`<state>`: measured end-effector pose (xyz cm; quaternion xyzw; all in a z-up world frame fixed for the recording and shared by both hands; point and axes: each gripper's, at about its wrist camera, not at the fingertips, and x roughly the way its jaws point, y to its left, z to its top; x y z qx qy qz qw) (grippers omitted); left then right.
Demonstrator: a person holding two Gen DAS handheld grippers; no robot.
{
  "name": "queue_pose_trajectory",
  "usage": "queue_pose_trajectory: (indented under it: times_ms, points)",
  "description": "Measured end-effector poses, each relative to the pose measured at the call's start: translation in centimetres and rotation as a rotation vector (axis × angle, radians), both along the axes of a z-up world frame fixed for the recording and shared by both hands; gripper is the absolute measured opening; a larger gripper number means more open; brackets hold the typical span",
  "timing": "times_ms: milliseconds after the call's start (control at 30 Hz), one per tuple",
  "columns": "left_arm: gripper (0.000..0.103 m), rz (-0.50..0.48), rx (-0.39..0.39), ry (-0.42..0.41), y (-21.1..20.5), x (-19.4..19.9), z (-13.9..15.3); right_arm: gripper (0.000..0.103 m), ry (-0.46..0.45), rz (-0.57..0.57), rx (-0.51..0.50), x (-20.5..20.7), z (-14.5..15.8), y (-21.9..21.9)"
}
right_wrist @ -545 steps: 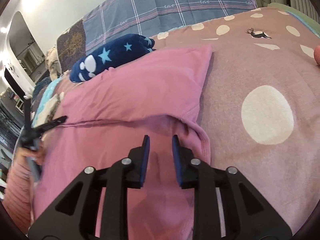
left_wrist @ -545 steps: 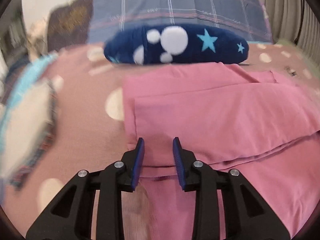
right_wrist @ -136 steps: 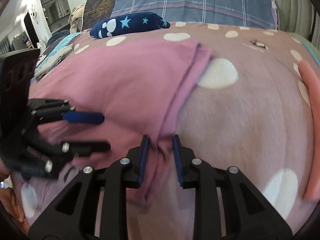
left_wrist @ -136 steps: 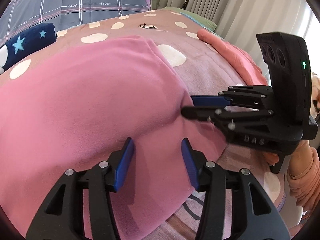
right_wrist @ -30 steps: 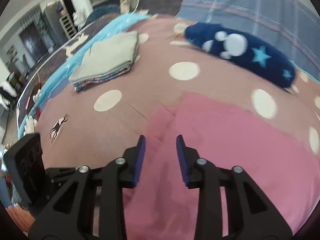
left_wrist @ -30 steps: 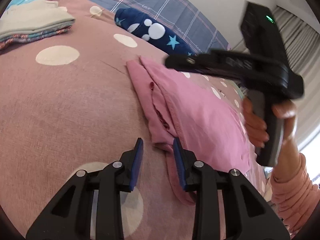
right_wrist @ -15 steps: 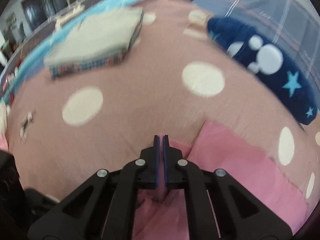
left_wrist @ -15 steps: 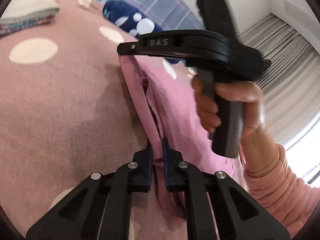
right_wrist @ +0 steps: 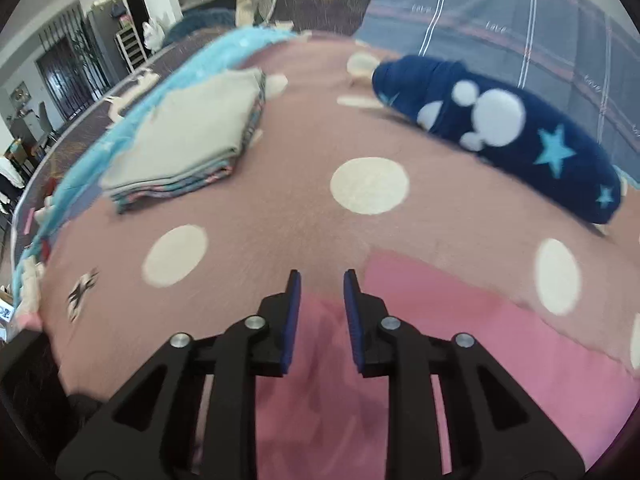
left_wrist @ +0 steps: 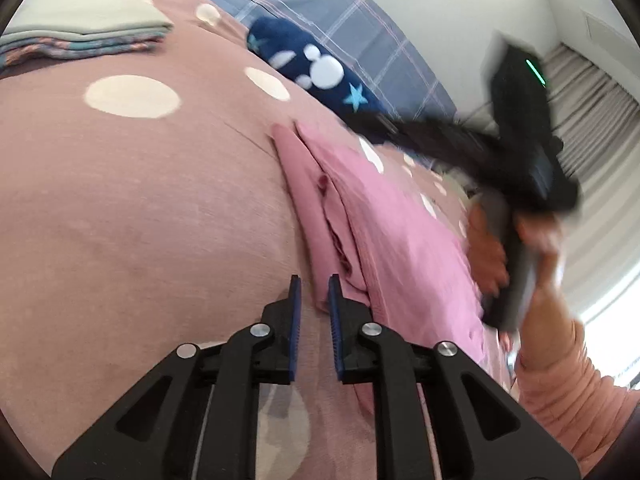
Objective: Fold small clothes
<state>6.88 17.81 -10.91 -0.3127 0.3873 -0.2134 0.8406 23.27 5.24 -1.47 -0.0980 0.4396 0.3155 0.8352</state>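
Both tools' jaws have just been opening: the left tool (left_wrist: 311, 300) stands narrowly apart around the folded pink cotton garment (left_wrist: 384, 236)'s near corner, the right tool (right_wrist: 319, 296) apart over its edge, low in frame. Neither pinches cloth, so as I judge it, the loosely stacked layers could slide open, or a pad could snag an edge on lifting away.

"love" on plaid pillow (right_wrist: 500, 12)

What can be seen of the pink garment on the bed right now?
The pink garment is soft knit cloth, folded into a long flat strip with layered, puckered edges along one side. It lies on the dotted brown bedspread, below the navy star-print bundle. Its near corner sits between the left gripper's slightly parted jaws.
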Motion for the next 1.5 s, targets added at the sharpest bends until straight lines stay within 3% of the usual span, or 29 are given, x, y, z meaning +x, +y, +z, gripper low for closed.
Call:
queue_pose_trajectory:
  times_ms: [100,200,400,500,567,700,767,833,867,900,933,1000,1100,1200,1367,1433,1467,1500]
  points:
    - [0.018,-0.003,0.007,0.006,-0.1,0.2,0.0,0.045,-0.050,0.005,-0.024,-3.8,0.9,-2.5]
    - [0.024,-0.017,0.021,-0.010,-0.6,0.1,0.3,0.046,-0.129,0.017,-0.069,-9.0,1.0,-5.0]
    - [0.025,-0.035,0.011,-0.013,-0.6,0.1,0.1,0.046,-0.340,0.130,-0.157,-20.0,-0.8,-6.0]
    - [0.025,-0.063,-0.016,-0.019,-0.9,0.6,0.0,0.046,-0.295,0.204,-0.186,-22.6,-2.5,-5.2]
    - [0.023,-0.050,-0.028,-0.018,-0.6,0.6,-0.1,0.046,-0.318,0.212,-0.242,-23.4,-3.5,-4.3]
    - [0.023,-0.004,-0.076,-0.018,0.5,0.2,-0.4,0.046,-0.405,0.210,-0.371,-23.9,-5.2,-2.0]
    - [0.023,-0.003,-0.077,-0.017,0.6,0.2,-0.4,0.046,-0.522,0.179,-0.495,-24.0,-6.3,-0.6]
    - [0.023,-0.004,-0.077,-0.019,0.5,0.1,-0.4,0.034,-0.622,0.166,-0.578,-24.5,-7.4,0.7]
    - [0.023,-0.005,-0.079,-0.019,0.6,0.0,-0.3,0.011,-0.648,0.174,-0.598,-24.7,-7.8,1.2]
    - [0.023,-0.007,-0.084,-0.019,0.6,0.0,-0.4,0.004,-0.670,0.193,-0.615,-25.1,-8.3,1.7]
    - [0.023,-0.007,-0.088,-0.019,0.7,0.0,-0.4,0.004,-0.685,0.194,-0.607,-25.4,-8.3,1.8]
    - [0.023,-0.011,-0.087,-0.015,0.6,0.0,-0.4,0.004,-0.670,0.151,-0.504,-25.3,-6.5,0.7]
    - [0.023,-0.017,-0.079,-0.012,0.5,0.2,-0.4,0.004,-0.525,0.127,-0.336,-23.4,-4.3,-1.5]
    - [0.023,-0.018,-0.082,-0.011,0.4,0.1,-0.4,0.004,-0.451,0.119,-0.289,-22.4,-4.0,-2.0]
    - [0.025,-0.037,-0.077,-0.005,0.1,0.3,-0.5,0.006,-0.427,0.122,-0.303,-21.9,-4.6,-1.7]
    - [0.031,-0.045,-0.085,-0.012,0.0,0.3,-0.4,0.018,-0.446,0.143,-0.340,-23.0,-5.3,-0.8]
    - [0.033,-0.056,-0.093,-0.022,-0.1,0.2,-0.3,0.035,-0.462,0.146,-0.356,-23.3,-5.4,-0.7]
    - [0.039,-0.066,-0.094,-0.030,-0.1,0.2,-0.2,0.042,-0.497,0.150,-0.380,-24.3,-5.5,-0.6]
